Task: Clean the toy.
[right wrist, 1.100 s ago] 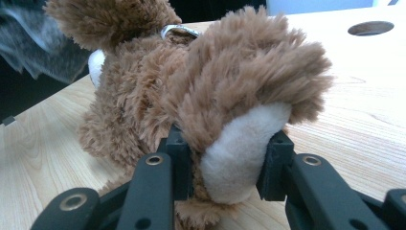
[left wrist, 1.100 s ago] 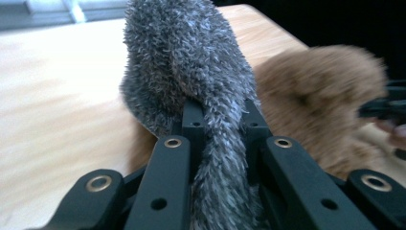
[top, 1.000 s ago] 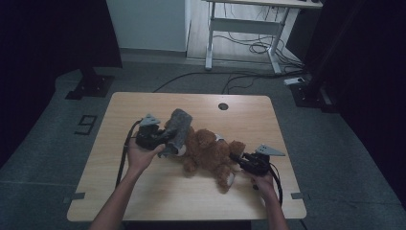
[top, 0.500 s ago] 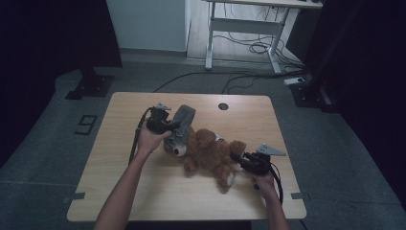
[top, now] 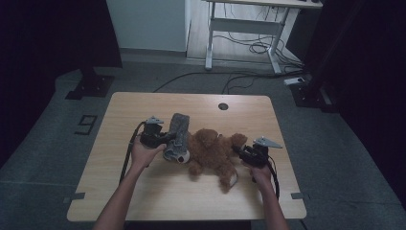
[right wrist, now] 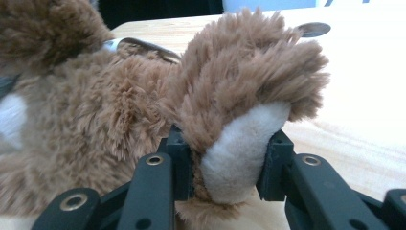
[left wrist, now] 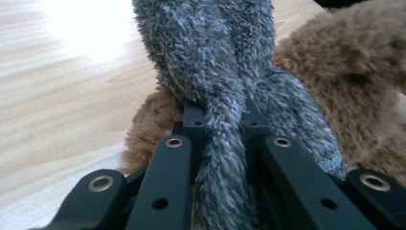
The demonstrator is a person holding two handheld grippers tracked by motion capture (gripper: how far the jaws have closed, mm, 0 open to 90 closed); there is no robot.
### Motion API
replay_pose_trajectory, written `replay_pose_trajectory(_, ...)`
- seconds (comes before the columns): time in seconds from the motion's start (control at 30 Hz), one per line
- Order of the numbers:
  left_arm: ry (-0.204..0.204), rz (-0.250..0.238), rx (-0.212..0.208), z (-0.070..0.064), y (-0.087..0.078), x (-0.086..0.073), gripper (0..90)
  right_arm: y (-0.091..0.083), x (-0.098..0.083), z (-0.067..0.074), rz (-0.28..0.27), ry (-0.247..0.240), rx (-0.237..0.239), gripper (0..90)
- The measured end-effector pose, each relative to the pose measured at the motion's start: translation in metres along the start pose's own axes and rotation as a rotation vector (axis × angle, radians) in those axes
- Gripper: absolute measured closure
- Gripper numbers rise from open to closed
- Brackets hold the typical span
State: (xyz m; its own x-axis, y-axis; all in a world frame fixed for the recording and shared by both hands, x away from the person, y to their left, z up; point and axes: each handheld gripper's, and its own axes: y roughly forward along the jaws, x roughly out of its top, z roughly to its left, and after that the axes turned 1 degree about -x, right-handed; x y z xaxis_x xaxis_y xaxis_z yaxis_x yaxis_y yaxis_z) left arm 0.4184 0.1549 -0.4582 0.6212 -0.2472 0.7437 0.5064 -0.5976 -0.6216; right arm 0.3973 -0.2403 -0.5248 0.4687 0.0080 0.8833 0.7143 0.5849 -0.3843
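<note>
A brown teddy bear (top: 210, 152) lies on the wooden table (top: 143, 191). A grey fuzzy cloth piece (top: 177, 134) rests against its head end. My left gripper (top: 165, 140) is shut on that grey cloth. In the left gripper view the jaws (left wrist: 222, 127) pinch a fold of the grey cloth (left wrist: 215, 72), a touch tighter than a moment ago, with the bear's brown fur (left wrist: 359, 72) beside and under it. My right gripper (top: 242, 152) is shut on the bear's limb. In the right gripper view the jaws (right wrist: 229, 153) clamp a paw with a cream sole (right wrist: 239, 153).
A round cable hole (top: 223, 106) sits near the table's far edge. Behind the table stand a white desk frame (top: 239, 24) with loose cables (top: 249, 48) on the floor, and black stand bases (top: 91, 86) at the left and right.
The left gripper, raised with the grey cloth half a second ago, has come back down so the cloth lies against the bear's head. The right gripper has stayed put on the paw.
</note>
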Motion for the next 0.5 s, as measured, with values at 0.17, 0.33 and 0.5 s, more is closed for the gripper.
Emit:
replay_pose_trajectory(0.17, 0.013, -0.007, 0.003, -0.006, -0.002, -0.007, 78.7, 0.009, 0.011, -0.004, 0.025, -0.010, -0.011, 65.3)
replay_pose_trajectory(0.33, 0.029, -0.010, 0.006, -0.012, -0.006, -0.011, 78.7, 0.012, 0.011, -0.007, 0.026, 0.003, 0.000, 65.3)
replay_pose_trajectory(0.5, 0.077, -0.023, 0.038, -0.022, -0.013, 0.000, 78.5, 0.006, 0.007, -0.007, 0.008, 0.004, 0.021, 65.3)
